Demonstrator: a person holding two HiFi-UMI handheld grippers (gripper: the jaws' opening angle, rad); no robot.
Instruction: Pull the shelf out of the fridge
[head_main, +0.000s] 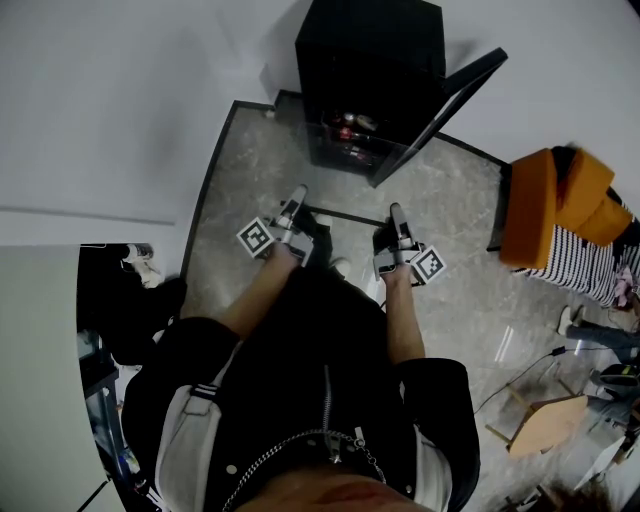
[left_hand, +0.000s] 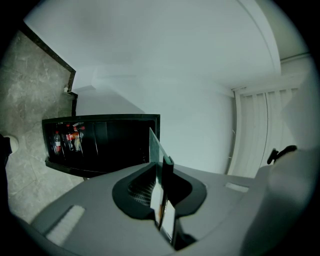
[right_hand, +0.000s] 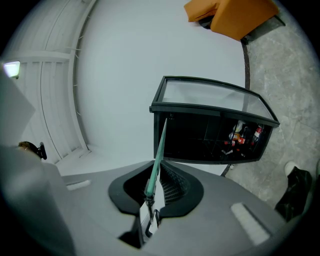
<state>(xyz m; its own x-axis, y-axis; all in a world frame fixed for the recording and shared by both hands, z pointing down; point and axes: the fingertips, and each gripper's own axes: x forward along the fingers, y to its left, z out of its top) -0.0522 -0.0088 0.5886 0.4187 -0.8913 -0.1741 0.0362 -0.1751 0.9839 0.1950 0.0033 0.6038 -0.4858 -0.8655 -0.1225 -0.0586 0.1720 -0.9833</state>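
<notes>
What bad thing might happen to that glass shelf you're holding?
The glass shelf is pinched only by its thin edges in the left gripper and right gripper, so it might slip and shatter on the stone floor. The open fridge door stands ahead and could get bumped.
</notes>
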